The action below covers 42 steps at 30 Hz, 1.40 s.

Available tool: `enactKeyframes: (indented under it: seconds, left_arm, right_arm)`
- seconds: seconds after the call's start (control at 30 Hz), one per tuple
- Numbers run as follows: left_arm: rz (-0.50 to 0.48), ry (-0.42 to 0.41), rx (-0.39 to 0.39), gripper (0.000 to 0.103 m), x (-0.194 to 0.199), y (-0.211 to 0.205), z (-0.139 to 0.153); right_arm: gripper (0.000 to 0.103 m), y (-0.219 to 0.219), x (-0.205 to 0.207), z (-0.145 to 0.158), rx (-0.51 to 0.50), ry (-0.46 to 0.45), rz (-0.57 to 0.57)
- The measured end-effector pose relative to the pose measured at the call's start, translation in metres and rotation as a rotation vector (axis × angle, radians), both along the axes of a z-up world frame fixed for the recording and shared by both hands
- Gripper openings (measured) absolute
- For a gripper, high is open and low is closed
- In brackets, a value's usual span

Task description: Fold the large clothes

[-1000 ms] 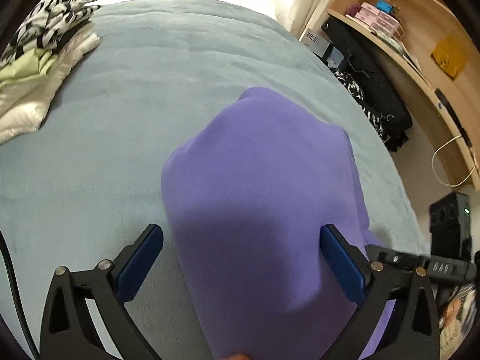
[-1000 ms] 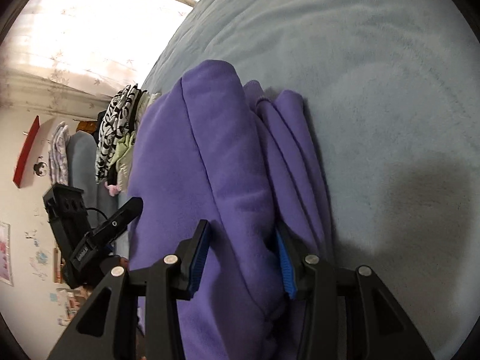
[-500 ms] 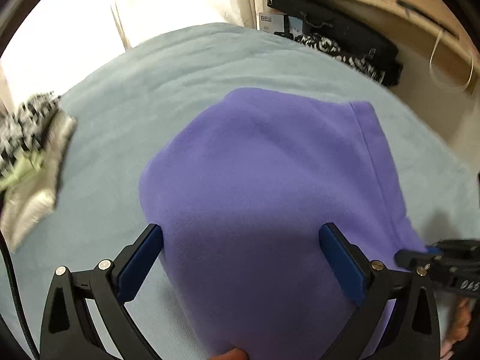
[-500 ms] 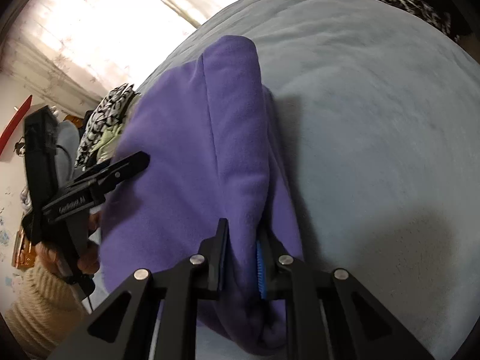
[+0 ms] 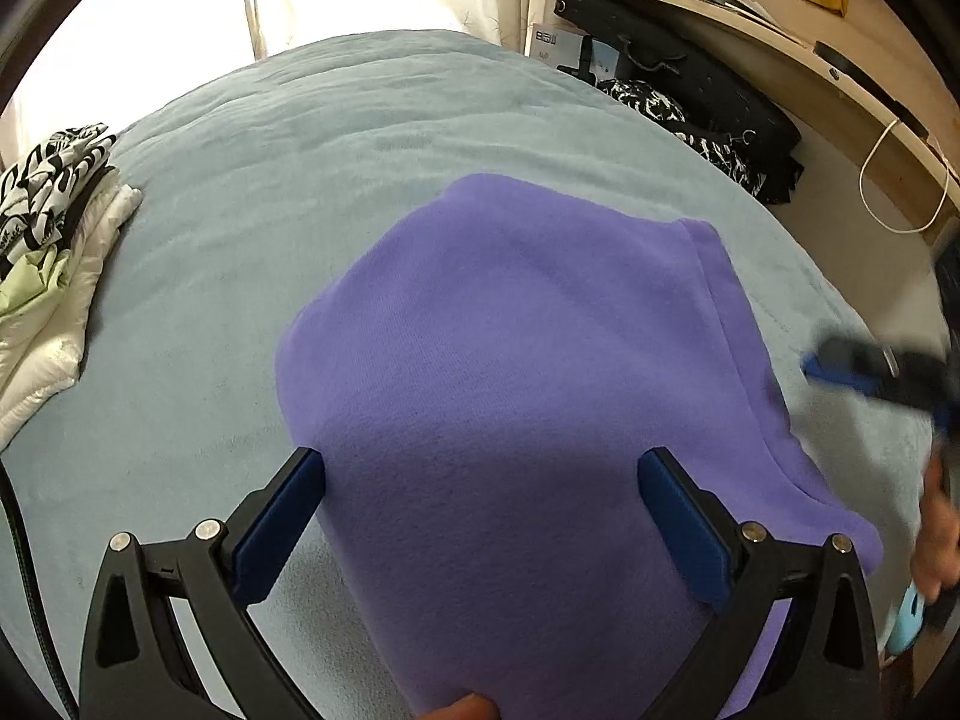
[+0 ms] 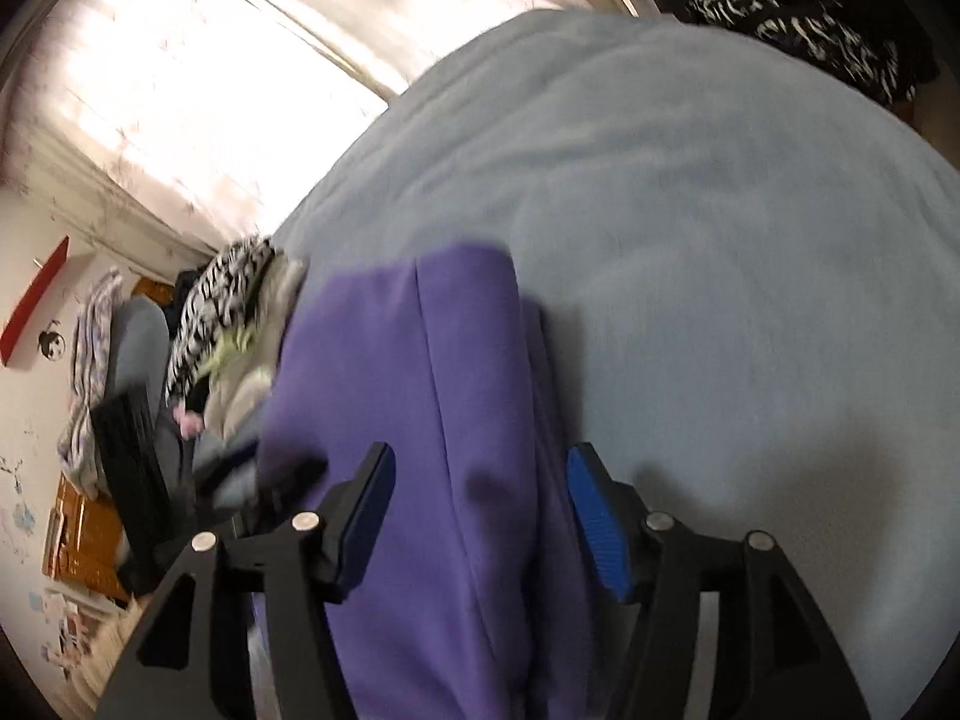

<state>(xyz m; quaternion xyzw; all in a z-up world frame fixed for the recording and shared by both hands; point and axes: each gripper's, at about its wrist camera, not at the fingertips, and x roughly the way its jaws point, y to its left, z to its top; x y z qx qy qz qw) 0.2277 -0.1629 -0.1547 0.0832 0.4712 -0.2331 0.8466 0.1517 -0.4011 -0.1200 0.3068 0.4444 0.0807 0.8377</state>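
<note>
Left wrist view: my left gripper [image 5: 480, 516] stands wide over the folded purple garment [image 5: 528, 396], which lies mid-frame on the blue blanket [image 5: 300, 180]; pads clear of it. A clothes pile [image 5: 54, 210] sits at the left edge.

Right wrist view: my right gripper [image 6: 477, 516] has just been opening; the garment's [image 6: 420, 420] edge lies between the parted, untouching pads.

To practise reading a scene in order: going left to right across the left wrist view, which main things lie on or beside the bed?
Stack of folded clothes → purple garment → right gripper.
</note>
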Motion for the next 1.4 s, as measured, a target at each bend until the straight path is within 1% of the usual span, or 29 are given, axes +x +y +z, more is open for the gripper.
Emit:
enactKeyframes:
  seconds: [0.1,0.2,0.23,0.27,0.3,0.33,0.43,0.5,0.57,0.63,0.67,0.73,0.8,0.87,0.93,1.0,1.03,1.1,1.17,1.23,1.3,1.37,1.4]
  left_arm:
    - [-0.006,0.023,-0.007,0.103,0.005,0.002,0.0]
    - [-0.01,0.054,-0.018,0.103,0.012,0.006,0.001]
    - [-0.011,0.066,-0.021,0.103,0.015,0.008,0.001]
    - [-0.011,0.073,-0.022,0.103,0.017,0.008,0.001]
    - [-0.011,0.08,-0.024,0.103,0.02,0.008,0.001]
    - [-0.01,0.083,-0.025,0.103,0.022,0.008,0.002]
    - [-0.003,0.078,-0.026,0.103,0.028,0.005,-0.001]
    - [-0.004,0.056,-0.013,0.103,0.028,0.0,-0.004]
    - [-0.01,0.032,0.012,0.103,0.027,-0.007,-0.007]
    - [-0.013,0.011,0.036,0.103,0.027,-0.012,-0.01]
    - [-0.016,0.007,0.037,0.103,0.027,-0.012,-0.01]
    - [-0.018,0.02,0.019,0.103,0.027,-0.007,-0.01]
    - [-0.014,0.039,0.003,0.103,0.028,0.0,-0.007]
    - [0.007,0.072,-0.008,0.103,0.026,0.007,-0.003]
    - [0.03,0.087,-0.018,0.103,0.021,0.011,0.003]
    - [0.063,0.059,-0.018,0.103,0.008,0.019,0.014]
    - [0.069,0.034,-0.024,0.102,-0.002,0.024,0.02]
    - [0.075,0.007,-0.006,0.102,-0.018,0.029,0.026]
    - [0.074,-0.023,0.001,0.102,-0.04,0.032,0.03]
    - [0.067,-0.028,-0.009,0.102,-0.058,0.033,0.032]
    - [0.05,0.005,-0.02,0.102,-0.073,0.031,0.029]
    - [0.036,0.014,-0.016,0.102,-0.087,0.029,0.022]
    - [0.032,0.012,-0.012,0.102,-0.091,0.028,0.019]
  right_arm:
    - [0.06,-0.003,0.04,-0.009,0.027,0.049,0.003]
    - [0.06,0.004,0.07,-0.021,0.061,0.087,0.02]
    - [0.058,0.007,0.073,-0.024,0.062,0.088,0.029]
    - [0.051,0.012,0.077,-0.025,0.037,0.087,0.04]
    - [0.025,0.017,0.08,-0.026,-0.005,0.091,0.048]
    - [0.019,0.023,0.083,-0.027,-0.04,0.102,0.063]
    - [0.017,0.026,0.085,-0.023,-0.11,0.092,0.032]
    - [0.017,0.026,0.089,-0.031,-0.144,0.102,0.006]
    - [0.019,0.027,0.094,-0.048,-0.161,0.125,-0.007]
    - [0.029,0.024,0.094,-0.058,-0.145,0.139,-0.027]
    - [0.031,0.02,0.093,-0.061,-0.126,0.144,-0.039]
    - [0.047,0.014,0.091,-0.063,-0.1,0.16,-0.054]
    - [0.052,0.007,0.087,-0.064,-0.038,0.163,-0.063]
    - [0.055,0.004,0.079,-0.058,-0.001,0.169,-0.069]
    - [0.055,0.007,0.069,-0.045,-0.031,0.163,-0.068]
    - [0.055,0.016,0.052,-0.023,-0.122,0.132,-0.053]
    - [0.055,0.021,0.045,-0.015,-0.151,0.115,-0.046]
    - [0.055,0.033,0.02,0.005,-0.223,0.056,-0.007]
    - [0.055,0.043,0.0,0.016,-0.245,0.015,0.045]
    - [0.055,0.056,-0.018,0.022,-0.264,-0.006,0.11]
    - [0.054,0.071,-0.036,0.022,-0.307,-0.027,0.163]
    - [0.054,0.079,-0.046,0.015,-0.338,-0.023,0.212]
    - [0.054,0.081,-0.049,0.007,-0.353,-0.003,0.227]
